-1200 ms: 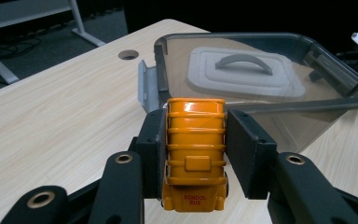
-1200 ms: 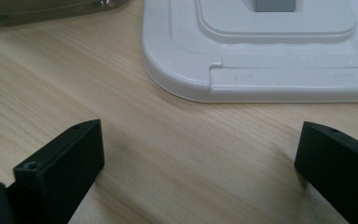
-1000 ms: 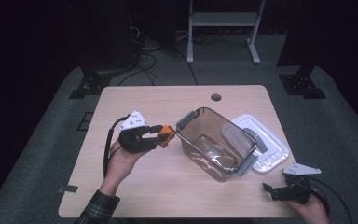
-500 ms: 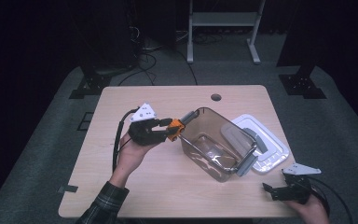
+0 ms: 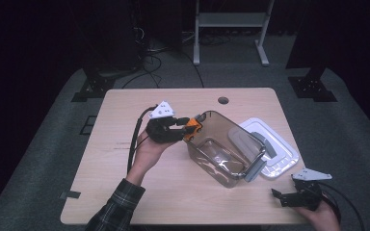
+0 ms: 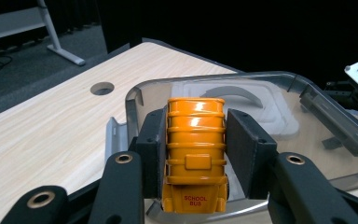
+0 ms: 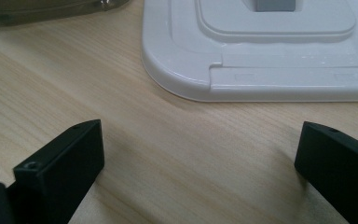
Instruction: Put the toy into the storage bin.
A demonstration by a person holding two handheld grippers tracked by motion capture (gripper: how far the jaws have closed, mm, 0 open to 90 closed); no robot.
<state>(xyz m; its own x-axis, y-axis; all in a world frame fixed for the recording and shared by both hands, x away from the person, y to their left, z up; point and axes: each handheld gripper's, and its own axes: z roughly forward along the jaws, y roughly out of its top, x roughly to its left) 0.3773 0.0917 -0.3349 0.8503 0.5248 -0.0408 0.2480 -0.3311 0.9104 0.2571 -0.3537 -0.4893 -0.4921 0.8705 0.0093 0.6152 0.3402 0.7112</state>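
Note:
My left gripper [image 5: 189,126] [image 6: 196,140] is shut on an orange toy school bus [image 6: 196,154] [image 5: 192,128], its pads pressed to both sides. It holds the bus over the near left rim of a clear brownish plastic bin [image 5: 225,151] [image 6: 279,116] with grey latch handles. The bin's white lid [image 5: 270,147] [image 7: 270,51] lies flat on the table to the bin's right. Down at the table's front right corner, my right gripper [image 5: 282,197] [image 7: 200,163] rests low on the wood with its jaws wide apart and nothing between them.
The wooden table [image 5: 125,183] has a round cable hole [image 5: 223,100] near its far edge. A black cable [image 5: 134,144] trails from the left gripper along the forearm. Dark floor, stand legs and cables lie beyond the table.
My left gripper has carried the bus to the right and a little farther back, up to the bin's rim. The right gripper has stayed where it was.

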